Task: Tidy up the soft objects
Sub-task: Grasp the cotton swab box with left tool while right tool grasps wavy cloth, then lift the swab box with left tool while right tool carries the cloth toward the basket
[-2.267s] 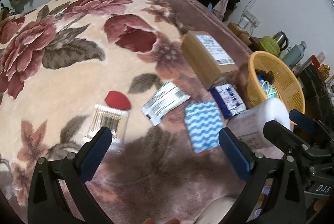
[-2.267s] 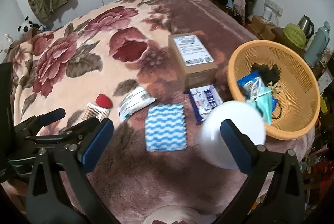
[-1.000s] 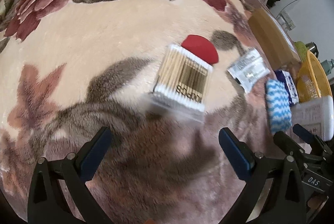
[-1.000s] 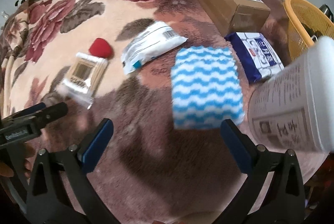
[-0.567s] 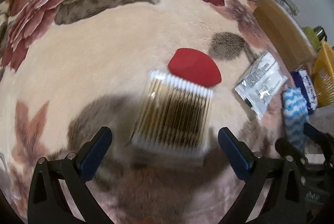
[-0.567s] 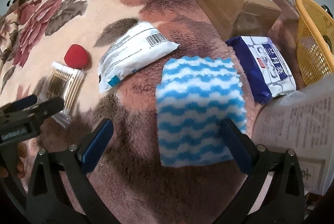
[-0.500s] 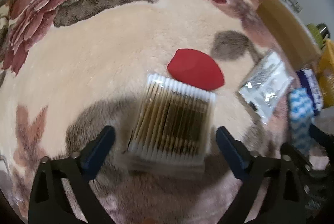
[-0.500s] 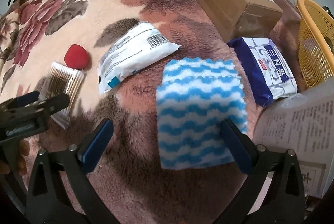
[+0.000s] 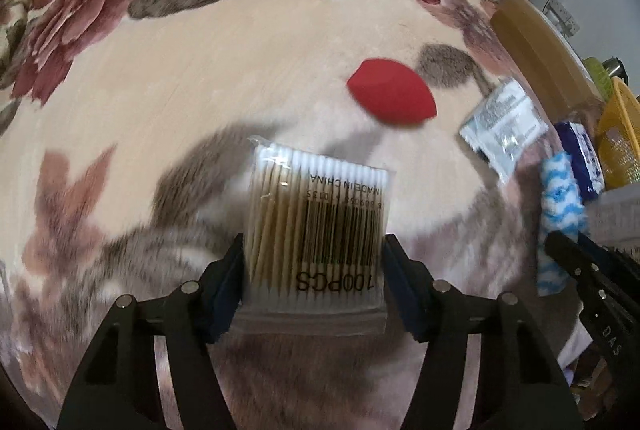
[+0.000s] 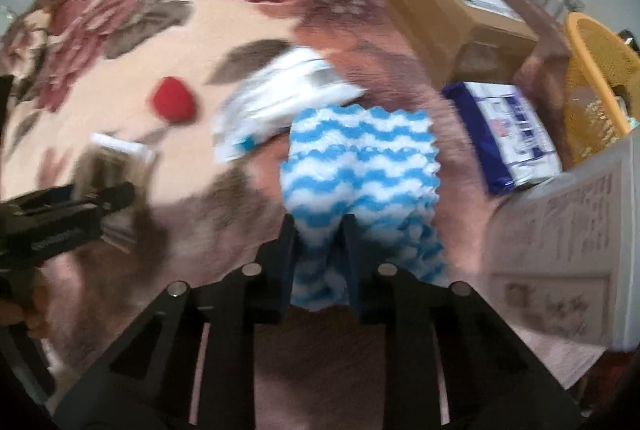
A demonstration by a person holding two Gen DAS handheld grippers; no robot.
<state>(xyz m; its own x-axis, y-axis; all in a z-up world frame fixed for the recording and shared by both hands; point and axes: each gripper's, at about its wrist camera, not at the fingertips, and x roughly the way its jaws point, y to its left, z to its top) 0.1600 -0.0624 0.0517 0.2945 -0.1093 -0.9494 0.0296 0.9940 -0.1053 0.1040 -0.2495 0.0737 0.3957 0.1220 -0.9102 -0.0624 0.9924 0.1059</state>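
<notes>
My left gripper (image 9: 314,270) is shut on a clear pack of cotton swabs (image 9: 316,222) with a barcode, on the floral blanket (image 9: 180,69). My right gripper (image 10: 320,226) is shut on the near edge of a blue-and-white wavy cloth (image 10: 360,157), which bunches between the fingers. A red makeup sponge (image 9: 392,97) lies beyond the swabs and also shows in the right wrist view (image 10: 173,103). A white packet (image 10: 280,97) and a blue tissue pack (image 10: 508,133) lie near the cloth.
A cardboard box (image 10: 452,5) sits at the back right. An orange basket (image 10: 600,69) stands at the right edge. A white printed canister (image 10: 568,254) is close on the right. The left gripper shows at the left of the right wrist view (image 10: 60,226).
Both grippers moved down and closed: the left one onto the cotton swab pack, the right one onto the wavy cloth's near edge, bunching it.
</notes>
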